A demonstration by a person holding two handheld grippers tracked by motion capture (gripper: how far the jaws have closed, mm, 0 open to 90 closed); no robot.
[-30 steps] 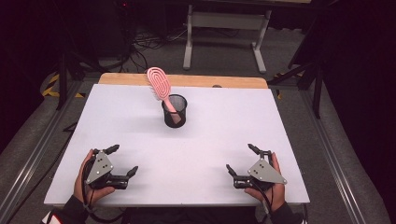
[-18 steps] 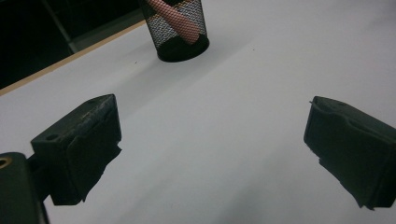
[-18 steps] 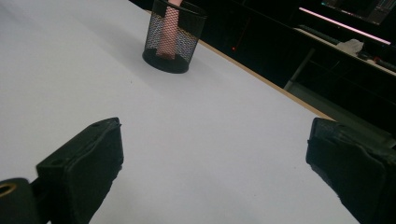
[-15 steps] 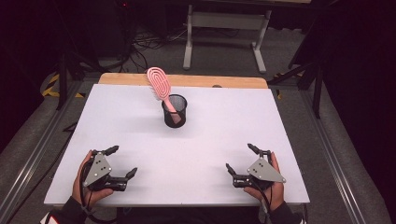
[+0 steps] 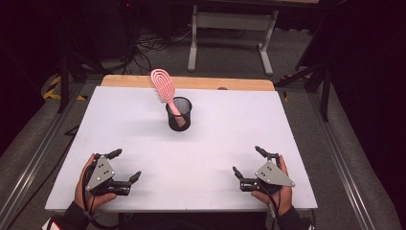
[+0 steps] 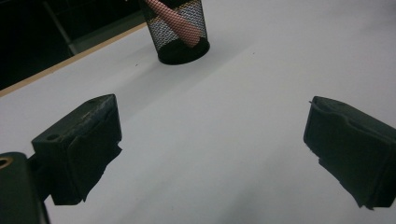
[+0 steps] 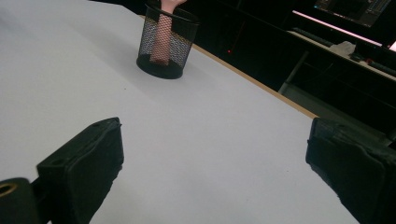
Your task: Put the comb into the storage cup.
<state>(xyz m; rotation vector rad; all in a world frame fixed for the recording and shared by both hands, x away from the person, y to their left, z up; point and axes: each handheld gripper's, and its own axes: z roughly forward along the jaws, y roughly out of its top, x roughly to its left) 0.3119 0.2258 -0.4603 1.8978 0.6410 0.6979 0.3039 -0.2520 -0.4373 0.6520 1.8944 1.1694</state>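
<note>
While both your left gripper and right gripper sit wide open and empty at the near edge, the pink hairbrush stands handle-down in the black mesh cup straight ahead between them, leaning left, roughly equidistant.

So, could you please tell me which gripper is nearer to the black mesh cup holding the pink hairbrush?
Left, slightly. The left gripper sits toward the cup's near left; the right gripper lies farther off at its near right.

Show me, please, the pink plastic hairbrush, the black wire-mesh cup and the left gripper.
pink plastic hairbrush (image 5: 163, 84), high view, on its slotted oval head.
black wire-mesh cup (image 5: 179, 120), high view, on its front wall.
left gripper (image 5: 125, 166), high view, midway between its open fingertips.
</note>
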